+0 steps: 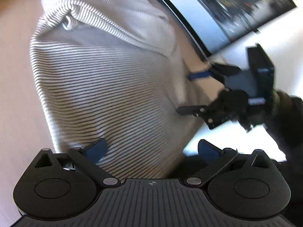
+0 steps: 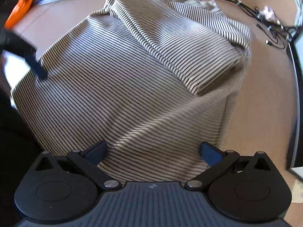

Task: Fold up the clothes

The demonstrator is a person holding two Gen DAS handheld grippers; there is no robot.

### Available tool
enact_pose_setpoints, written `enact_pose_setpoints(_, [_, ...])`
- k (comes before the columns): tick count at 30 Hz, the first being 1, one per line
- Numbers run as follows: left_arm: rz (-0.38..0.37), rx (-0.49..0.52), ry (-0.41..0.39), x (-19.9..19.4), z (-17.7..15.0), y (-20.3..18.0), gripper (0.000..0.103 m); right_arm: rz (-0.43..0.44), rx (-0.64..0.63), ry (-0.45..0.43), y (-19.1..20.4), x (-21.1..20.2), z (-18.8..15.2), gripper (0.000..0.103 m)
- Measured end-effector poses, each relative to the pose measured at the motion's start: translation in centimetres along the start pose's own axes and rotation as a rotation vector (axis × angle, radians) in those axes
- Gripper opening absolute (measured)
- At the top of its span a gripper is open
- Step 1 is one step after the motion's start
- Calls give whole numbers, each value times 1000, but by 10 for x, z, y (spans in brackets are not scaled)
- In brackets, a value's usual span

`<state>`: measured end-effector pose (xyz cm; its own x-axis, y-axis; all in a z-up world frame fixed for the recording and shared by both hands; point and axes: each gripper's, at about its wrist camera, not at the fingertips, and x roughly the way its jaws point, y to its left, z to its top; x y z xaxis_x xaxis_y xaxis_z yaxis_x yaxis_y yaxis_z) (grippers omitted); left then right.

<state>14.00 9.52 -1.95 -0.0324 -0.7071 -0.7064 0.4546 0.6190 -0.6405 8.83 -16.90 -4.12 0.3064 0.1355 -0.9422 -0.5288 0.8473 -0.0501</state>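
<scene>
Both grippers, left gripper [image 1: 151, 149] and right gripper [image 2: 153, 151], gape wide and empty over the black-and-white striped knit garment [image 2: 132, 79]; mid-fold, hem grasp probably next.

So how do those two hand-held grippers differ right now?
The left hand-held gripper hangs over the striped shirt's edge, one fingertip beyond the cloth; the right hand-held gripper has both fingertips over striped fabric. The left view is motion-blurred, the right mostly sharp. Both are open, gripping nothing.

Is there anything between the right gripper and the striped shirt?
Nothing visible. The right gripper has its jaws open directly over the shirt, with only cloth between them.
</scene>
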Motion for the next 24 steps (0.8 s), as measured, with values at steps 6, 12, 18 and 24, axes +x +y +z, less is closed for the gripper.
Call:
enact_pose_setpoints(6, [459, 165, -271, -17, 30, -22, 103, -129, 145, -151, -23, -13, 24, 103])
enact_pose_setpoints(12, [1019, 592, -330, 35, 60, -33, 103, -191, 128, -198, -23, 17, 34, 103])
enact_pose_setpoints(18, [1002, 566, -395, 53, 89, -51, 103, -130, 201, -189, -34, 18, 35, 103])
enact_pose_setpoints(24, [1098, 366, -556, 18, 114, -52, 103, -79, 251, -182, -43, 19, 29, 103])
